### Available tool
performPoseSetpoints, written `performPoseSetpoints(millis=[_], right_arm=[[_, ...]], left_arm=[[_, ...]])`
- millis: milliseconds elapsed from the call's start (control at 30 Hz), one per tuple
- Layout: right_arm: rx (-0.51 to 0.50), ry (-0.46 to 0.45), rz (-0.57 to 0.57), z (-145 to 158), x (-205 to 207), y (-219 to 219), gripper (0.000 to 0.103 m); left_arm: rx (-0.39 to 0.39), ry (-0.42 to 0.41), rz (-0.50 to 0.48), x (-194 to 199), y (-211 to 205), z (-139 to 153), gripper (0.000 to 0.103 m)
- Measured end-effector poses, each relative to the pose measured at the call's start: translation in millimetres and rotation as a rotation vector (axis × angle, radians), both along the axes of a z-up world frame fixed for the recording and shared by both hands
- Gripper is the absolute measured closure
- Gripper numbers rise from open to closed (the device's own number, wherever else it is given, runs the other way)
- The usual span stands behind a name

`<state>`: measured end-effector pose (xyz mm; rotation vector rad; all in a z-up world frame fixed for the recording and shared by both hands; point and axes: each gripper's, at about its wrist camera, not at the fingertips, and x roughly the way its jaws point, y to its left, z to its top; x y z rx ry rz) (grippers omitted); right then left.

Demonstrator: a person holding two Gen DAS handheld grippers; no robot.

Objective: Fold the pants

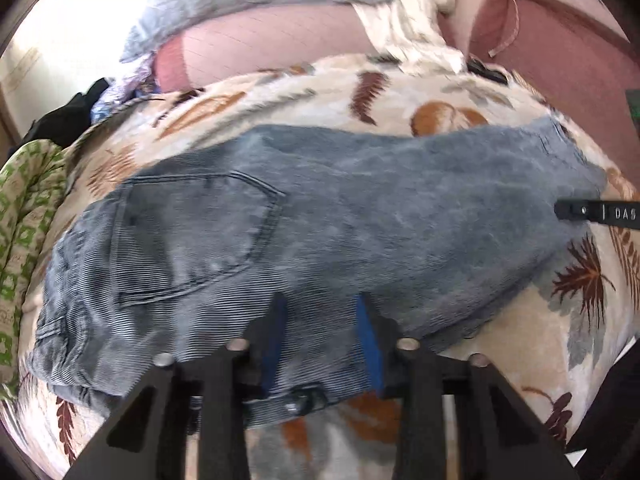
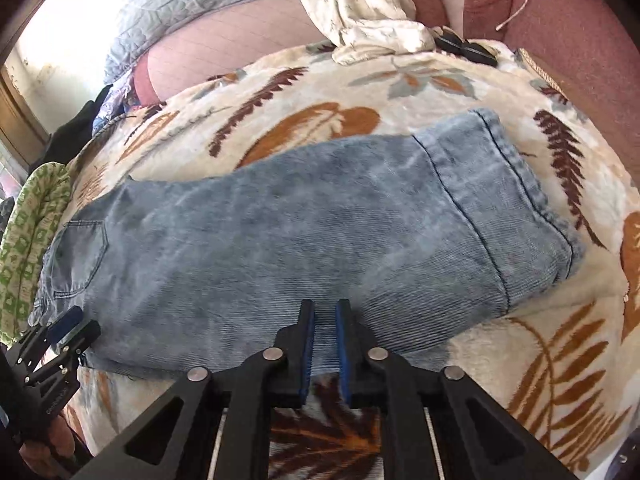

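Observation:
Blue-grey jeans (image 1: 320,216) lie folded lengthwise across a leaf-patterned blanket (image 1: 460,92), waist and back pocket (image 1: 200,236) at the left, leg hems at the right. My left gripper (image 1: 322,300) is open, its blue-padded fingers straddling the near edge of the jeans by the waist. In the right wrist view the jeans (image 2: 304,224) run from pocket at left to hems (image 2: 504,200) at right. My right gripper (image 2: 325,306) is nearly closed with a narrow gap, over the near edge of the legs. The left gripper (image 2: 66,326) shows at the far left there.
A green-patterned cloth (image 1: 28,216) lies left of the waist. A grey quilt (image 2: 192,0) and a cream garment (image 2: 372,8) lie at the back on a pink sofa (image 2: 560,40). Small black objects (image 2: 464,48) sit on the blanket's far edge.

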<state>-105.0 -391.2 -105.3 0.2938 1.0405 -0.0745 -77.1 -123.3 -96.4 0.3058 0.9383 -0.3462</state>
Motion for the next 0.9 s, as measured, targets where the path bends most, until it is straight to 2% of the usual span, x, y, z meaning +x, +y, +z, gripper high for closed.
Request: performPoseSetpoints(millis=[233, 300, 400, 433, 467, 500, 567, 700, 900], right_arm=[[0.104, -0.002, -0.004, -2.5, -4.4, -17.5, 0.096], [0.151, -0.016, -0.017, 0.5, -9.0, -27.3, 0.096], [0.185, -0.072, -0.074, 12.8, -22.9, -51.9, 0.094], [0.200, -0.089, -0.097, 15.4, -27.6, -60.8, 0.093], [0.216, -0.105, -0.123, 17.4, -32.1, -70.3, 0.093], [0.239, -0.119, -0.155, 18.7, -37.3, -81.2, 0.091], [0.286, -0.139, -0.208, 18.1, -47.4, -100.4, 0.090], [0.394, -0.136, -0.278, 8.1, -59.2, -130.4, 0.090], [0.590, -0.161, -0.361, -8.4, -69.0, -158.4, 0.090]], left_arm=[[0.084, 0.049, -0.073, 1.2, -33.0, 0.4, 0.080], [0.065, 0.072, -0.110, 2.7, -46.1, 9.1, 0.080], [0.074, 0.051, -0.151, 8.2, -72.1, 27.9, 0.077], [0.078, 0.046, -0.172, 12.2, -85.7, 34.7, 0.076], [0.076, 0.047, -0.185, 15.1, -94.3, 38.3, 0.067], [0.074, 0.050, -0.200, 18.9, -104.3, 41.6, 0.052], [0.092, 0.032, -0.245, 25.5, -130.5, 47.8, 0.035], [0.160, 0.006, -0.350, 36.9, -181.6, 49.4, 0.032], [0.109, 0.101, -0.434, 63.3, -241.5, 46.2, 0.032]])
